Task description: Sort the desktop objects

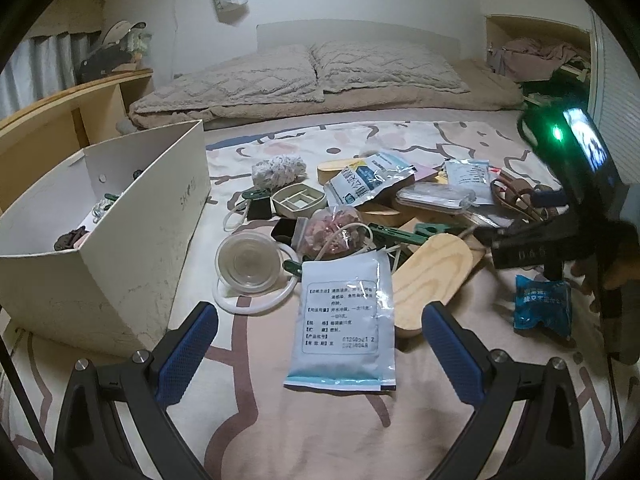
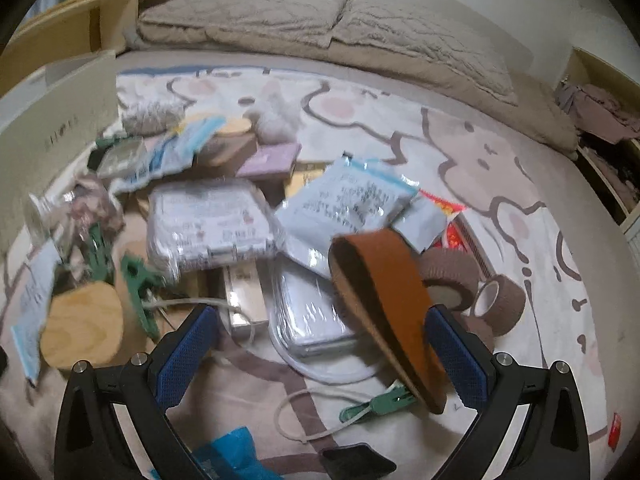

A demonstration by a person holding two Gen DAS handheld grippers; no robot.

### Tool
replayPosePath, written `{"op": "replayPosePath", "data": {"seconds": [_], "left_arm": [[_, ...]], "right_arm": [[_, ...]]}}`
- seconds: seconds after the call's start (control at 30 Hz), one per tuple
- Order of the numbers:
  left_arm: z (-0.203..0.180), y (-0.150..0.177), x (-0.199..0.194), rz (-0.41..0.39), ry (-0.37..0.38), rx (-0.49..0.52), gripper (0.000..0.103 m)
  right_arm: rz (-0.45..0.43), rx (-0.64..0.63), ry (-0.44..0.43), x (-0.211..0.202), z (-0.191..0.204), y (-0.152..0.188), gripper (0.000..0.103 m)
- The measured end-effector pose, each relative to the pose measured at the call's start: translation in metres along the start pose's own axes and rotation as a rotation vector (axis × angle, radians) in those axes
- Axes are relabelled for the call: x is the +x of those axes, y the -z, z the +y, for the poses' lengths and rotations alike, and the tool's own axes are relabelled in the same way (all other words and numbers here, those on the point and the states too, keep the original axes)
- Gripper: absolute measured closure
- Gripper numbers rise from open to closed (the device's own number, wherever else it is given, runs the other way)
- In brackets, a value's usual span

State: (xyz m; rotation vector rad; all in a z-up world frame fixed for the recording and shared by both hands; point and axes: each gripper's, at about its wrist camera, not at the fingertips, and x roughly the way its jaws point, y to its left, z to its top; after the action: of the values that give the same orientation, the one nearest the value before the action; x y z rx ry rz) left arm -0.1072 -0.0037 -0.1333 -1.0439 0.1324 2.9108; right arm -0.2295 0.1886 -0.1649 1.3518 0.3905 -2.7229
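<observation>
left wrist view: the left gripper (image 1: 320, 344) has its blue-padded fingers (image 1: 188, 344) spread wide, nothing between them but the lower half of a flat white sachet (image 1: 342, 320) lying printed side up on the patterned bedspread (image 1: 280, 420). the sachet looks light, thin and soft, its film probably slick; lying flush on cloth, it gives little edge to bite, so my guess is a pinch across a long side, pressing into the bedding to raise a lip. just beyond it, touching its far right corner, lies an oval wooden lid (image 1: 434, 280), stiff and light, easier to take by the rim. to the left sits a clear round lid (image 1: 246, 264) on a white ring, likely slippery. the white box (image 1: 120, 240) stands open farther left, a few small things already inside, and looks like the place to sort into. the right gripper (image 1: 520, 248) shows at the far right, reaching over the pile. right wrist view, blurred by motion: the right gripper (image 2: 320, 352) also stands open, and a brown strap loop (image 2: 384, 300) hangs against the inner face of the right finger (image 2: 456, 352); whether it is caught on the pad or merely in front of it i cannot tell. the strap looks limp and felt-like, apt to slide off. below lie wrapped packets (image 2: 208, 224), green clips (image 2: 376, 402) and brown tape rolls (image 2: 500, 304).
</observation>
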Motion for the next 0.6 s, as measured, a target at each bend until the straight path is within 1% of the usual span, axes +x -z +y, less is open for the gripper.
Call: {"op": "replayPosePath", "data": {"seconds": [0.13,0.3,0.47,0.6], "left_arm": [[0.001,0.001,0.001,0.003,0.001,-0.006,0.001],[-0.001,0.001,0.001,0.002,0.000,0.004,0.000],[-0.002,0.005,0.000,0.016,0.010,0.011,0.001],[-0.001,0.009,-0.003,0.025,0.015,0.015,0.001]], "right_arm": [[0.037,-0.026,0.023,0.004,-0.001,0.014,0.000],[0.054,-0.055,0.007,-0.006,-0.001,0.026,0.000],[0.070,-0.112,-0.041,-0.018,0.008,0.042,0.000],[0.078,-0.095,-0.104,-0.028,0.013,0.058,0.000]]}}
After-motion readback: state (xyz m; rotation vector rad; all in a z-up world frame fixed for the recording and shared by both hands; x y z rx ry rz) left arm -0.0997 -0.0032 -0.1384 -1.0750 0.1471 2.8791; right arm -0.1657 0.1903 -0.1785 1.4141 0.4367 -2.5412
